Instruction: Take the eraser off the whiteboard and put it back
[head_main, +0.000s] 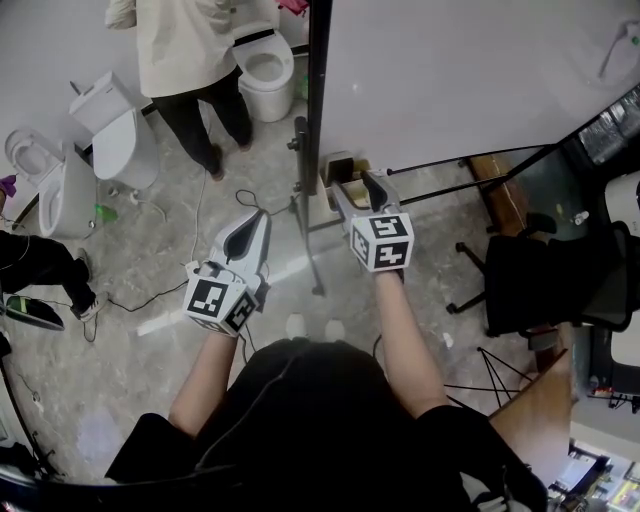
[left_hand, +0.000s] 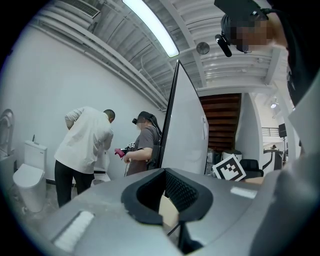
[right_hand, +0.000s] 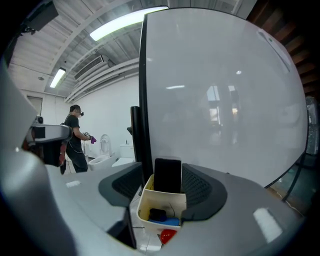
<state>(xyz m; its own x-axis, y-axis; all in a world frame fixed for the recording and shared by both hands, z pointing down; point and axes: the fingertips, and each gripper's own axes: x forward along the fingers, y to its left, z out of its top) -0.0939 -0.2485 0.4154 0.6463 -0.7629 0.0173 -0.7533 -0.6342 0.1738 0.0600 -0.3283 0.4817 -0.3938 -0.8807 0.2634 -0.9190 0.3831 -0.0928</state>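
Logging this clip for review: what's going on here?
A person stands at a whiteboard with a gripper in each hand. The right gripper is open, its jaws either side of the black eraser, which stands upright in a cream tray at the board's edge. The left gripper is shut and empty, off to the side.

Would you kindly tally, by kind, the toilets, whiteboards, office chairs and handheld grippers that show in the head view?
Toilets: 3
Whiteboard: 1
Black office chair: 1
Grippers: 2, the left gripper and the right gripper
Total: 7
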